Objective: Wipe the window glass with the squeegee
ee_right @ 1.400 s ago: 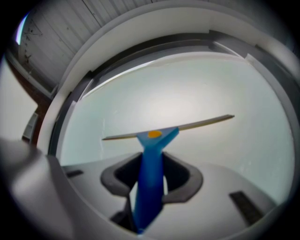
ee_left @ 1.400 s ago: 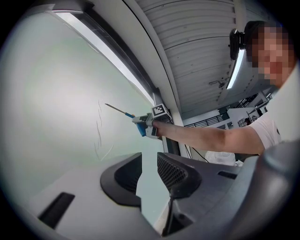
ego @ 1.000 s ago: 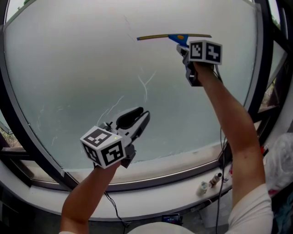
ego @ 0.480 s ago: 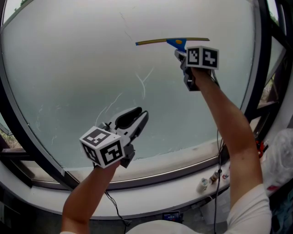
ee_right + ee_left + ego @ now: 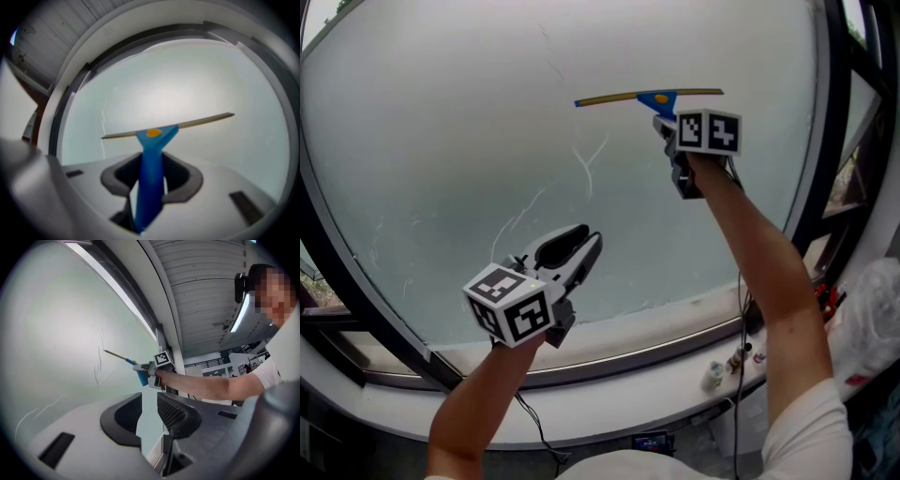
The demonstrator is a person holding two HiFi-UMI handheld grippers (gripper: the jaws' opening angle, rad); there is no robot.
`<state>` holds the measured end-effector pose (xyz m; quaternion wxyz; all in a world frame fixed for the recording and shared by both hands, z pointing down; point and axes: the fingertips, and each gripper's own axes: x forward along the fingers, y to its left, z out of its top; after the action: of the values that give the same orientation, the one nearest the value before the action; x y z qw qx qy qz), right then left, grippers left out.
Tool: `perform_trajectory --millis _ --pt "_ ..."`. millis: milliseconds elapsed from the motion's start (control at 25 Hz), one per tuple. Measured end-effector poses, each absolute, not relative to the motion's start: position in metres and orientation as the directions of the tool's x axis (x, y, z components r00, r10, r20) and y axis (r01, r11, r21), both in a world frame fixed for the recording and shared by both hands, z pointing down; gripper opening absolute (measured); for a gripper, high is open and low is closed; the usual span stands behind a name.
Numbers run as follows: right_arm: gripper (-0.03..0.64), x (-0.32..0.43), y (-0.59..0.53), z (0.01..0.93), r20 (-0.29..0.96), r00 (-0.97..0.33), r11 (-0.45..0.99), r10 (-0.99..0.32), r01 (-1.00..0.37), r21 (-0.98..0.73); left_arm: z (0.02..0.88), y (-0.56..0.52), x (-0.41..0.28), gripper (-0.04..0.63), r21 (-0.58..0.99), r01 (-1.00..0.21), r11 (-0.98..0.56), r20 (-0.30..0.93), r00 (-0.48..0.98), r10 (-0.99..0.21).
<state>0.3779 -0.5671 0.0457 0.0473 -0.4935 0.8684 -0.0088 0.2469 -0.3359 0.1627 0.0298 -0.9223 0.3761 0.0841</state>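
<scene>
**Upper right of the pane: squeegee on glass, right side gripping**

Upper right of the window glass [image 5: 441, 141]: the squeegee [image 5: 661, 97] has its blade nearly horizontal, left end a touch lower. The blade edge looks to be against the pane.

The right hand-held gripper [image 5: 152, 180] is clenched on the blue handle. The handle runs up from between the jaws to the blade head, which carries an orange dot.

The left hand-held gripper [image 5: 581, 242] is lower left, in front of the bottom part of the pane and well apart from the squeegee. Its jaws are released with a gap between them, and nothing sits in that gap.

Thin runny streaks [image 5: 586, 169] mark the glass between the two grippers. A dark frame [image 5: 825, 141] rings the pane, with a white sill [image 5: 656, 323] under it. Small bottles [image 5: 717, 380] stand on the ledge at lower right.
</scene>
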Motion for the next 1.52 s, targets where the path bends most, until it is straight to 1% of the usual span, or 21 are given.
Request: perform_trajectory --millis 920,1520 --pt "0.147 0.382 -0.57 0.116 -0.01 -0.509 0.508 -0.86 -0.857 -0.079 0.199 -0.339 0.254 0.124 0.07 -0.686 -0.724 -0.15 0.71 -0.688" --pt "0.146 0.382 -0.573 0.166 0.052 -0.514 0.51 -0.856 -0.857 -0.079 0.22 -0.345 0.256 0.124 0.12 -0.678 -0.725 -0.126 0.714 -0.688"
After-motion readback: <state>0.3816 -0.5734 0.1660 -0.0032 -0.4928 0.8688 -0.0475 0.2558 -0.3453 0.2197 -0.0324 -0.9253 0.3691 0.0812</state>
